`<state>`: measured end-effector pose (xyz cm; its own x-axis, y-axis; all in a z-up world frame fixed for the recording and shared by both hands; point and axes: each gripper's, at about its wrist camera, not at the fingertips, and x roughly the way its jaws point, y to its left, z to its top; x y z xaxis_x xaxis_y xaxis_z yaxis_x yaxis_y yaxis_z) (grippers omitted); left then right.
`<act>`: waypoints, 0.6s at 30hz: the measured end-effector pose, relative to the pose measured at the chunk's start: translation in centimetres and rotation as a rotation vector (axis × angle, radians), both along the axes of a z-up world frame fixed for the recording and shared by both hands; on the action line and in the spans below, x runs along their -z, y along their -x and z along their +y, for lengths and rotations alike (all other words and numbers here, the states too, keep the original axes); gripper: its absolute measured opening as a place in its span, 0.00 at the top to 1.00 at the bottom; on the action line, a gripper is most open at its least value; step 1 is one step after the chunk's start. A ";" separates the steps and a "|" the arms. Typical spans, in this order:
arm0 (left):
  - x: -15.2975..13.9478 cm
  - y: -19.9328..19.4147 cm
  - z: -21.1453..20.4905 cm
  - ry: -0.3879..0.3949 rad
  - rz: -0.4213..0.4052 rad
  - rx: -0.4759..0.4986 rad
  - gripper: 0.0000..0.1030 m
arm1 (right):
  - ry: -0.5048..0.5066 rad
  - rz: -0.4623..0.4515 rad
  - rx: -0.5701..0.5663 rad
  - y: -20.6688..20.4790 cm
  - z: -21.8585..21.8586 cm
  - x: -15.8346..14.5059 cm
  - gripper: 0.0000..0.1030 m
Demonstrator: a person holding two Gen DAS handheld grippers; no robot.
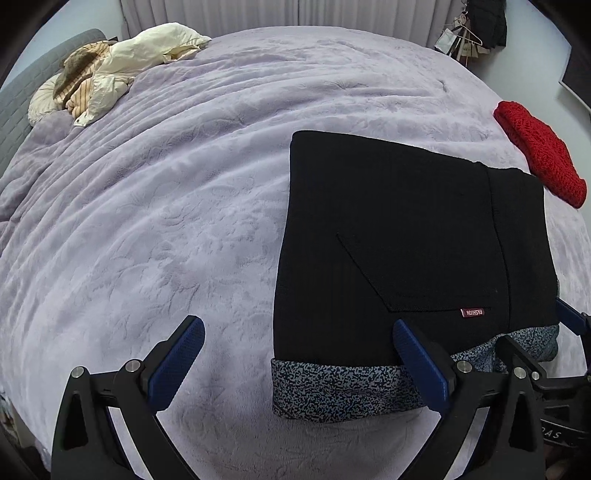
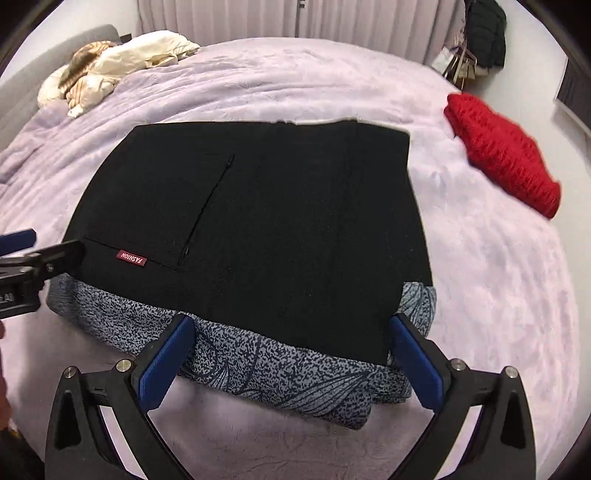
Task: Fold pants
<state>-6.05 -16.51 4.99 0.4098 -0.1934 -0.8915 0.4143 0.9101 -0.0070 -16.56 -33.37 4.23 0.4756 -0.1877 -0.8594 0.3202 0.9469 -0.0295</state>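
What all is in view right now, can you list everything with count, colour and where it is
pants: one, black, folded flat mid-bed, lying on the patterned garment
label: one, red, on the pants near the pocket seam
patterned garment: one, blue-grey speckled, under the pants, showing along their near edge
knit: one, red, on the bed to the right of the pants
blanket: one, lilac plush, covering the bed
clothes pile: one heap, cream and tan striped, far left corner of the bed
curtain: pale, behind the bed
hangers: a few, with dark clothing, far right by the wall
left hand-held gripper: black with blue pads, open, at the stack's near-left corner
right hand-held gripper: same, open, over the stack's near edge
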 end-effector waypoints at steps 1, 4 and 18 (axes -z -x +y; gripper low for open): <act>-0.3 0.0 0.1 0.005 0.004 -0.007 0.00 | -0.007 0.000 -0.001 0.1 -0.1 -0.4 0.00; -1.8 0.4 -0.2 0.032 -0.018 0.018 0.00 | -0.019 -0.064 0.003 0.8 -0.2 -2.6 0.00; -4.6 5.3 -1.8 0.011 -0.076 0.081 0.00 | 0.031 0.017 0.086 2.1 1.8 -5.8 0.00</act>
